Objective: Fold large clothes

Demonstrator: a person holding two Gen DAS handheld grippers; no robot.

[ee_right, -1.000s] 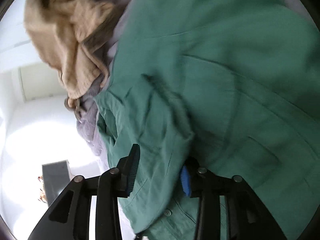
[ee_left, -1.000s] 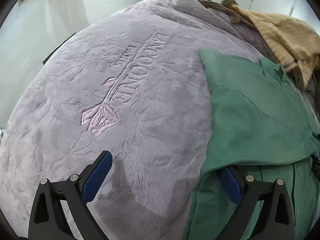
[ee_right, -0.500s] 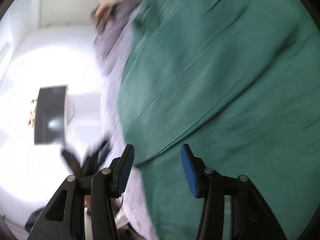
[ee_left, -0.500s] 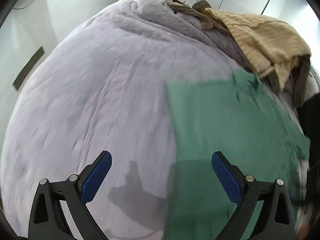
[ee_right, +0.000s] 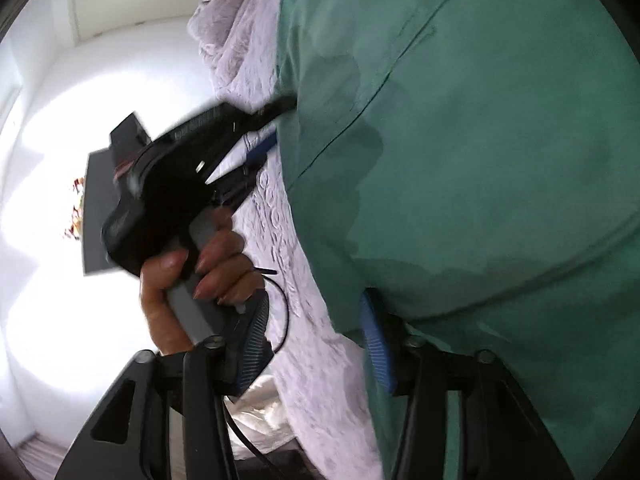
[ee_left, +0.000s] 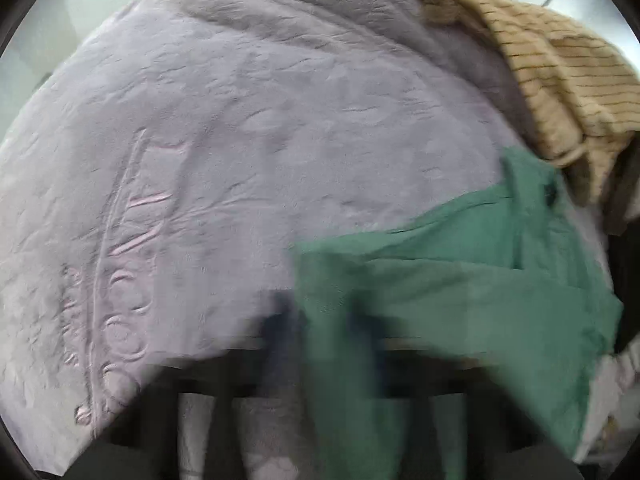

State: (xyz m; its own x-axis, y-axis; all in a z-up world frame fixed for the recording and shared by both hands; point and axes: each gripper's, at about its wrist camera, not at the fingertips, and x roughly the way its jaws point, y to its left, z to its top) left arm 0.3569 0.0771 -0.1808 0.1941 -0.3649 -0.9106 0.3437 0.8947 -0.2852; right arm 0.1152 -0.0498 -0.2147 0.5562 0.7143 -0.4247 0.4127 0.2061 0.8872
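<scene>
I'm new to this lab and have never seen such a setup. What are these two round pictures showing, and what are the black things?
There is no robot here. A person holds a two-fingered tool in each hand, and each tool has a wide-angle camera that looks along its fingers. That is why the pictures are round.

In the right camera's picture, the right hand-held gripper is at the bottom with its blue pads apart. The person's hand holds the left hand-held gripper at the edge of a green garment.

The left camera's picture is blurred, so I cannot tell whether that gripper is closed. The garment lies on a lilac blanket, with a tan knitted garment behind it.
</scene>
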